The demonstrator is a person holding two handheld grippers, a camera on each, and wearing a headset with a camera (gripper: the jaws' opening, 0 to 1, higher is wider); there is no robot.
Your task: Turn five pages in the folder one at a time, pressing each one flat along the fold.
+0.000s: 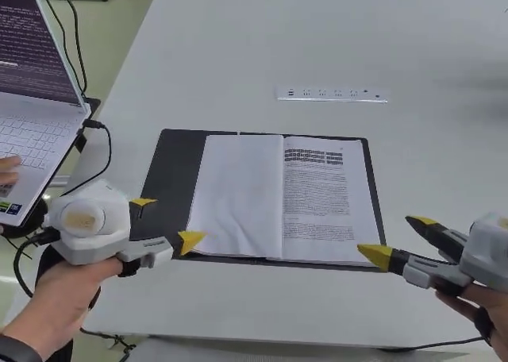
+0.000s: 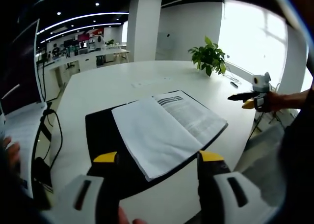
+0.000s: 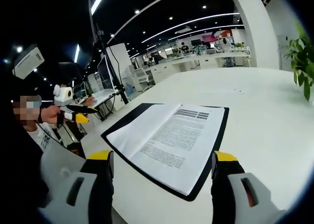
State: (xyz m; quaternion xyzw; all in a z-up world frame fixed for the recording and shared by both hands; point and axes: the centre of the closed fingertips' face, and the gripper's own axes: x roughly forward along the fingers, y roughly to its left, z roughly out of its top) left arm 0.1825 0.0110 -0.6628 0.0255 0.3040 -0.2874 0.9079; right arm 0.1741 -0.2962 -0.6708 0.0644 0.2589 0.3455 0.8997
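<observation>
The folder (image 1: 171, 179) lies open mid-frame on the table (image 1: 444, 60). The left gripper (image 1: 167, 221), lower left, and the right gripper (image 1: 397, 236), lower right, flank its near corners with jaws apart and empty, probably ready to lift the printed page (image 1: 317, 195).

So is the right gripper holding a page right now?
No, the right gripper is open, its jaws wide apart with nothing gripped, and the pages lie in the folder.
</observation>
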